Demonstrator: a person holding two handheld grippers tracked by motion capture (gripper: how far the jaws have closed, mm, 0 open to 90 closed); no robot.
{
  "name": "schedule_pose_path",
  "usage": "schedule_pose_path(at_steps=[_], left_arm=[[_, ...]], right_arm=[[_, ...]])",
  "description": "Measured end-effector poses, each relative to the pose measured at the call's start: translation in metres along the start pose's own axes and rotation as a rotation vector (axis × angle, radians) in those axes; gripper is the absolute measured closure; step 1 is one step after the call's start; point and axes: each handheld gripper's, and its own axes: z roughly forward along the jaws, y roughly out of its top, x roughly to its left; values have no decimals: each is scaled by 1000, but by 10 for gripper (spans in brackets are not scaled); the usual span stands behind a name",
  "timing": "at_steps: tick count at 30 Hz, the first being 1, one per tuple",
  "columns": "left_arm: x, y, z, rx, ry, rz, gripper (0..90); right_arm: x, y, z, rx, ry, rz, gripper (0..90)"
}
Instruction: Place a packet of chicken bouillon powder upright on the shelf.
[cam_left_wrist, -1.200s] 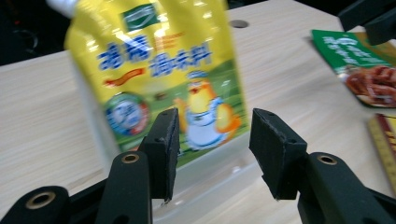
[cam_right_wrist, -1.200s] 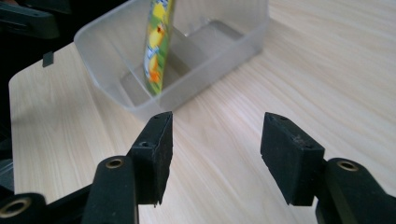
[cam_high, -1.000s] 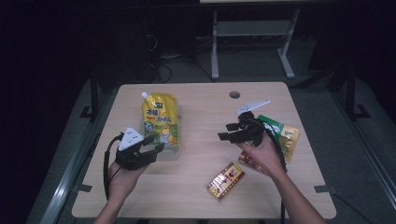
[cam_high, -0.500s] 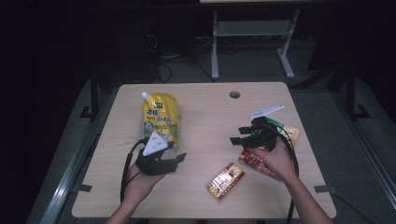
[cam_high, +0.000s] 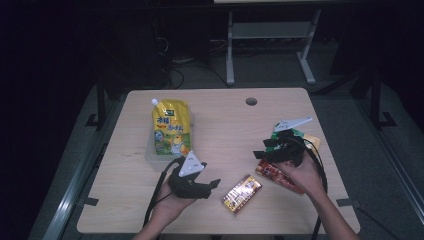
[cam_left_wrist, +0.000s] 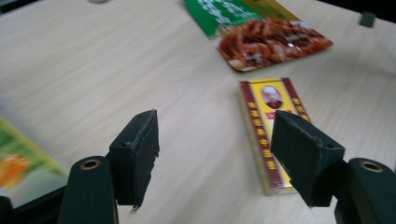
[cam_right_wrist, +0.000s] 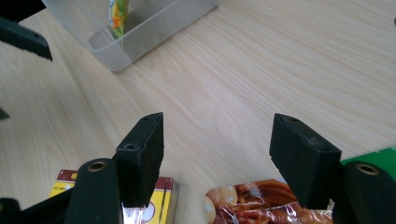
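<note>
A yellow and red flat box (cam_high: 242, 193) lies near the table's front edge. My left gripper (cam_high: 212, 188) is just left of it, open and pointing at it. In the left gripper view the box (cam_left_wrist: 271, 130) lies partly behind the right one of the spread jaws of the left gripper (cam_left_wrist: 215, 126). A red and green food packet (cam_high: 278, 173) lies under the right hand. My right gripper (cam_high: 259, 150) hovers at the packet's left end, open and empty. In the right gripper view the right gripper (cam_right_wrist: 217, 123) stands over bare wood, with the packet (cam_right_wrist: 252, 205) and the box (cam_right_wrist: 154, 205) below its jaws.
A yellow drink pouch (cam_high: 170, 127) rests in a clear plastic container (cam_high: 149, 156) at the table's left. That container (cam_right_wrist: 135, 32) lies ahead of the right gripper. A round cable hole (cam_high: 251, 101) sits near the far edge. A metal stand (cam_high: 270, 35) is behind the table.
My left gripper has moved right and toward the front edge, up to the box. The right gripper has shifted right and slightly nearer the person, over the packet.
</note>
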Motion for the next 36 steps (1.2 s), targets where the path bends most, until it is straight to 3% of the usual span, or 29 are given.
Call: schedule_pose_path(at_steps=[8,11,19,28,31,36], left_arm=[[-29,-5,27,58,-61,33,281],[-34,-6,36,88,-71,57,269],[-50,-9,60,163,-91,59,245],[-58,-14,80,246,-79,70,233],[-57,-16,84,273,-92,49,237],[-56,-16,84,267,-78,61,309]], right_arm=[[0,-10,-6,-9,-14,-1,337],[-1,-17,-8,-5,-22,9,333],[-2,-26,-12,-4,-29,11,326],[-2,-30,-11,-3,-41,16,319],[-1,-31,-11,0,-36,28,315],[-2,-32,-8,5,-41,19,306]])
